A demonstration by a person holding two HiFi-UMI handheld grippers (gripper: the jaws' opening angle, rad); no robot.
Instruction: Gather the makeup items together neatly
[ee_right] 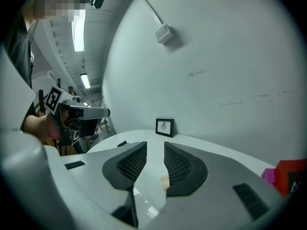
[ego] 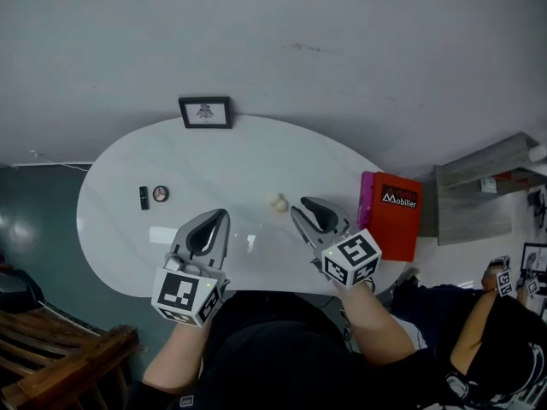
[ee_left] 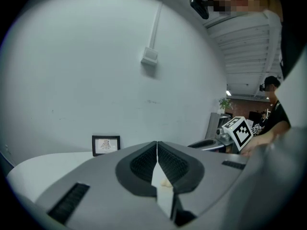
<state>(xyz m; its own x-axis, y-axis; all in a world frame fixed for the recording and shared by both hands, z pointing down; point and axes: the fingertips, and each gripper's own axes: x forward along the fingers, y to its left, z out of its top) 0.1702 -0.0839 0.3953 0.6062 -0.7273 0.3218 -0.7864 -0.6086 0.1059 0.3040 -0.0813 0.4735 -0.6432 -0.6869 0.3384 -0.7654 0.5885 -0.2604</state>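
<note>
Table (ego: 256,156), left tongs (ego: 223,215) shut, right tongs (ego: 299,205) parted

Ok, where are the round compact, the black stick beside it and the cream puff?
round compact (ego: 160,195): head view, middle of its lid.
black stick (ego: 144,197): head view, middle of its body.
cream puff (ego: 279,202): head view, its top centre.

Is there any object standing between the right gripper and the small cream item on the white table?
Nothing visible does. The small cream item lies on the white table just beyond the tips of the right gripper, whose jaws stand apart; only bare tabletop separates them.
</note>
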